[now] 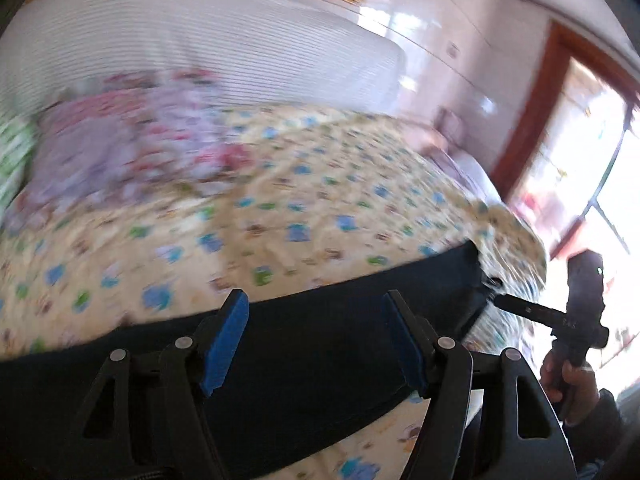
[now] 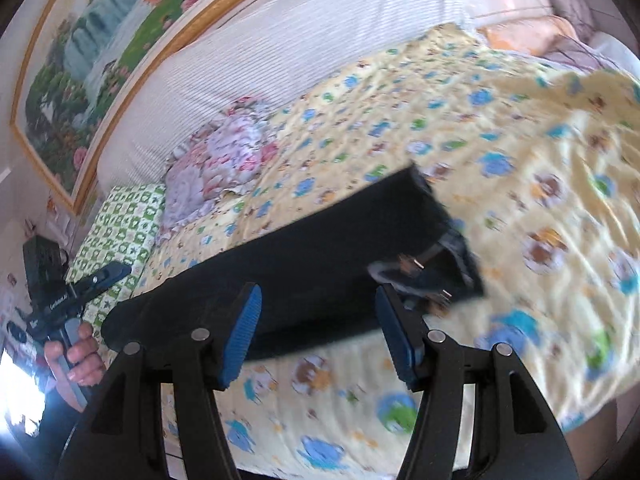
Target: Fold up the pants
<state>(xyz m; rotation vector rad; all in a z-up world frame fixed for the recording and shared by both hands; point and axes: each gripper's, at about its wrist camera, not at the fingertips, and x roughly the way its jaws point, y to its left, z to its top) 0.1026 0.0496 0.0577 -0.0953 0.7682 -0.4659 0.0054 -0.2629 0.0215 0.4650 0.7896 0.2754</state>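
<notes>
Dark navy pants (image 1: 320, 344) lie folded into a long flat band on a yellow patterned bedspread (image 1: 280, 208). In the right wrist view the pants (image 2: 304, 256) show their waistband end with a belt buckle (image 2: 416, 268). My left gripper (image 1: 314, 344) is open, its blue pads (image 1: 224, 340) held apart just above the pants, empty. My right gripper (image 2: 318, 336) is open and empty, hovering over the pants' near edge. The right gripper also shows in the left wrist view (image 1: 496, 292) beside the pants' right end. The left gripper shows in the right wrist view (image 2: 112, 272), off the bed's left side.
A floral pillow (image 2: 224, 160) and a green checked pillow (image 2: 120, 224) lie by the white striped headboard (image 2: 240, 60). A framed painting (image 2: 100, 40) hangs above. A bright doorway (image 1: 580, 180) is right of the bed. Both views are motion-blurred.
</notes>
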